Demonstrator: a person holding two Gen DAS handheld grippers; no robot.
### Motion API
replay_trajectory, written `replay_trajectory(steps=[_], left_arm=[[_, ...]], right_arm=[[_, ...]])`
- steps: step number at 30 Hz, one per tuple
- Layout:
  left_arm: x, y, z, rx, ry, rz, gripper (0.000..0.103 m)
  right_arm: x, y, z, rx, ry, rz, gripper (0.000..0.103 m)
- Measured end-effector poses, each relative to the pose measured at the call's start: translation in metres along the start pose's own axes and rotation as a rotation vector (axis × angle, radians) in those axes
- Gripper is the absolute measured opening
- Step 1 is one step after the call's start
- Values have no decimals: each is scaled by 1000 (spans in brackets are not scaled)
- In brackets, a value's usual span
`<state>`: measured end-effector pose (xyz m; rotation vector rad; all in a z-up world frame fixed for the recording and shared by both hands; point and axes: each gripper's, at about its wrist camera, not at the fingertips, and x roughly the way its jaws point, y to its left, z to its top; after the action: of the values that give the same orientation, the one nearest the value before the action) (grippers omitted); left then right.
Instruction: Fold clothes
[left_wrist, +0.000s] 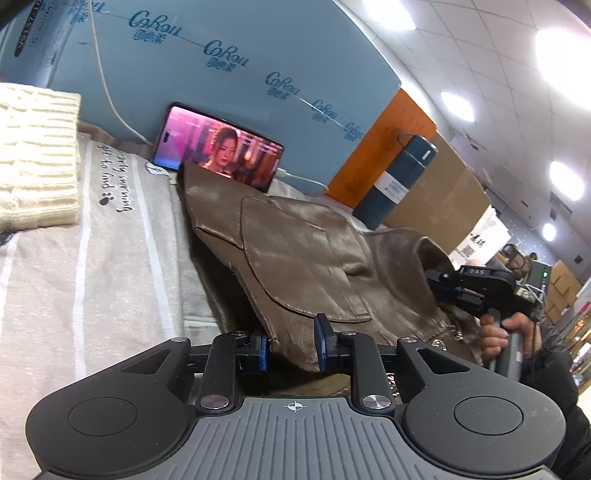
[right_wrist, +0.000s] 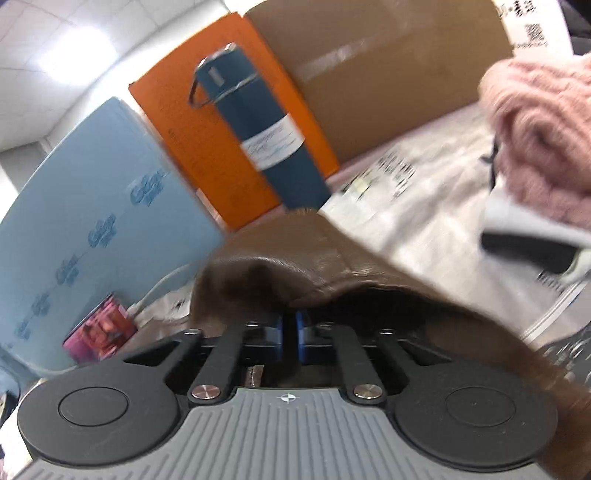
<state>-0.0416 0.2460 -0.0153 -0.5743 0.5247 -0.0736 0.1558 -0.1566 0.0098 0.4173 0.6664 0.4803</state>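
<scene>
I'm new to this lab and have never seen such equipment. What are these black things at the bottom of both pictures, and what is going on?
Each picture comes from a camera on a hand-held pincer tool, looking along its two blue-padded fingers. A person holds one in each hand. The left gripper has a corner of a brown jacket between its fingers; the right gripper is nearly closed on another edge. The left view also shows the hand holding the right tool. On the cloth-covered surface lie a cream knit, a playing phone, a blue flask and a pink knit.
</scene>
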Motion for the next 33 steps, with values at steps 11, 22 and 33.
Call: replay_trajectory(steps=[11, 22, 33], left_arm=[[3, -12, -3, 97, 20, 61, 24], [3, -3, -1, 20, -3, -62, 4], [12, -8, -5, 99, 85, 0, 4]], right_arm=[[-6, -35, 20, 86, 28, -83, 52], [-20, -20, 31, 47, 16, -29, 69], [25, -28, 40, -11, 95, -144, 67]])
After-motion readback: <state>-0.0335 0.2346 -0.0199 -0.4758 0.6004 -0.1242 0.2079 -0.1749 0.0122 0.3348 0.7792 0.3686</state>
